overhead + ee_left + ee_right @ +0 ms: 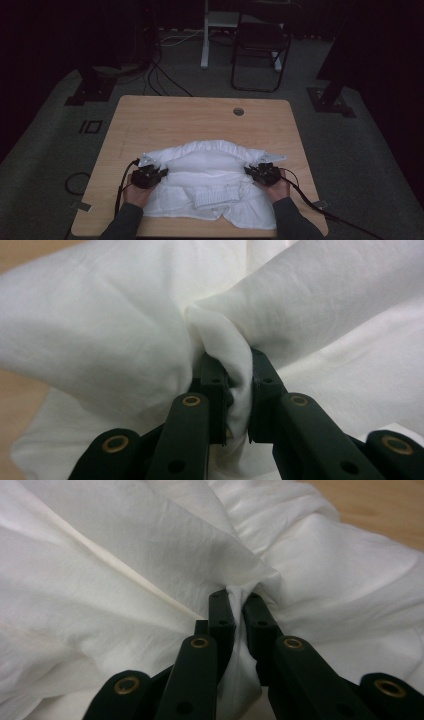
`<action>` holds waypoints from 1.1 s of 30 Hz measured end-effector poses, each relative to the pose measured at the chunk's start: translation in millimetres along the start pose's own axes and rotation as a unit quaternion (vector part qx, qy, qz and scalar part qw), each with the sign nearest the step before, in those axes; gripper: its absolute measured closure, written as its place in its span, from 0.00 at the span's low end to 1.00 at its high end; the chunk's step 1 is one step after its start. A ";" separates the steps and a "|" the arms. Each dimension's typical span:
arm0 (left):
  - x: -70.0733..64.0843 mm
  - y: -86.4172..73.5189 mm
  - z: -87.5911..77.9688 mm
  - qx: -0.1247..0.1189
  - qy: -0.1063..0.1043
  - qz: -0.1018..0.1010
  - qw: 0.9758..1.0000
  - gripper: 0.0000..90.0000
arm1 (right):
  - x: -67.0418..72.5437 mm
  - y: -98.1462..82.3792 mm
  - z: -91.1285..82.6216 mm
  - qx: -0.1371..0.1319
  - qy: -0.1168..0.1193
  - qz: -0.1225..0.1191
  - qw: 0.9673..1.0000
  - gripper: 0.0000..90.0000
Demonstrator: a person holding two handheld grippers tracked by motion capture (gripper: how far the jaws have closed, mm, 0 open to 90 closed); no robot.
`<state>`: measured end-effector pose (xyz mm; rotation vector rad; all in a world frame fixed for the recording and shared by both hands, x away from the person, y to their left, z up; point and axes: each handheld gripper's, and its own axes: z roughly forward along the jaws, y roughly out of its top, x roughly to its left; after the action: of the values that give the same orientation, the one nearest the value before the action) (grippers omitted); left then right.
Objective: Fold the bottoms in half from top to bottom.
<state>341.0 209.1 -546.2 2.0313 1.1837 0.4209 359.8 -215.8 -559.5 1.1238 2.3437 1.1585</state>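
A grey carpeted floor (45, 165) is seen around all sides of the table, dim and speckled, with a dark folding chair (260, 47) in the upper middle of the high view and black cables (160, 75) trailing at the upper left. The wooden table (200, 117) occupies the middle of that view: a pale, smooth, rectangular top with rounded corners and a small round grommet hole (238, 111) near its far edge. The far half of the top is left bare, and narrow bare strips are seen at the left and right edges beside the hands.

A white garment (210, 177) is spread over the near half of the table, reaching almost to the near edge at the lower middle of the frame. Its cloth is thin, soft and creased; the upper part is puffed into a rounded fold, and a ribbed knitted band (216, 196) is seen at its lower middle.

The left gripper (159, 173) is seen at the garment's left side, and in the left gripper view (235, 385) a bunched fold of the cloth (100, 340) is clamped between the black, matt, angular jaws. The right gripper (250, 171) is seen at the garment's right side; in the right gripper view (239, 615) a thin pleat of the cloth (125, 555) is pinched tightly between the jaws. Brass-coloured rivets are seen on the jaw links of both.
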 end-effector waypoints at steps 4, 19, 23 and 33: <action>4.1 21.4 17.0 0.011 0.033 0.008 0.999 0.90 | -10.5 13.5 13.2 0.002 -0.027 0.001 1.000 0.94; 29.1 68.7 66.3 -0.002 0.085 -0.047 0.995 0.90 | -48.4 60.0 58.7 0.007 -0.082 0.055 0.995 0.94; 28.8 77.7 53.4 -0.002 0.083 -0.033 0.996 0.91 | -49.7 66.9 52.8 0.016 -0.073 0.051 0.996 0.94; 24.9 124.2 -19.3 -0.122 0.059 -0.022 0.991 0.93 | -46.1 101.2 -13.1 -0.131 -0.106 0.036 0.985 0.95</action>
<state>417.9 200.8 -444.1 1.7877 1.1815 0.6394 435.0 -220.2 -476.6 1.1795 1.9417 1.2600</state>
